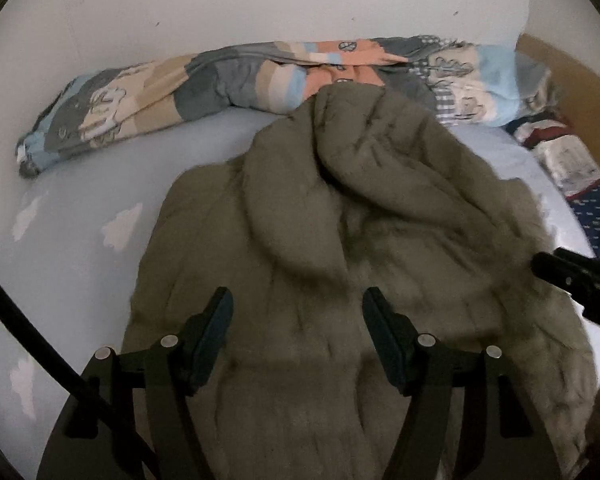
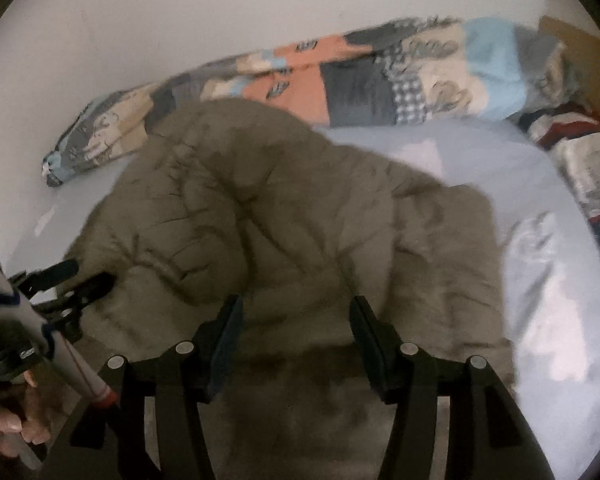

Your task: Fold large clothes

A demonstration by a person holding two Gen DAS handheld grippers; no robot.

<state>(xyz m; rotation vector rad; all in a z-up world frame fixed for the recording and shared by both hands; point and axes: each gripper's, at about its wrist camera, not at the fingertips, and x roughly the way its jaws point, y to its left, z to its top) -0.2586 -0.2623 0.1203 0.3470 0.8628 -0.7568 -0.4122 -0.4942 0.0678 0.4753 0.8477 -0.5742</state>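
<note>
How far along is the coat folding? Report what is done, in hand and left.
Done: the olive puffer coat lies on the light blue sheet, rumpled, with one thick part doubled over its middle. In hand: nothing; the left gripper and the right gripper both hover open above the fabric near its close edge. Left: most of the folding, since the coat is far from a compact bundle.
</note>
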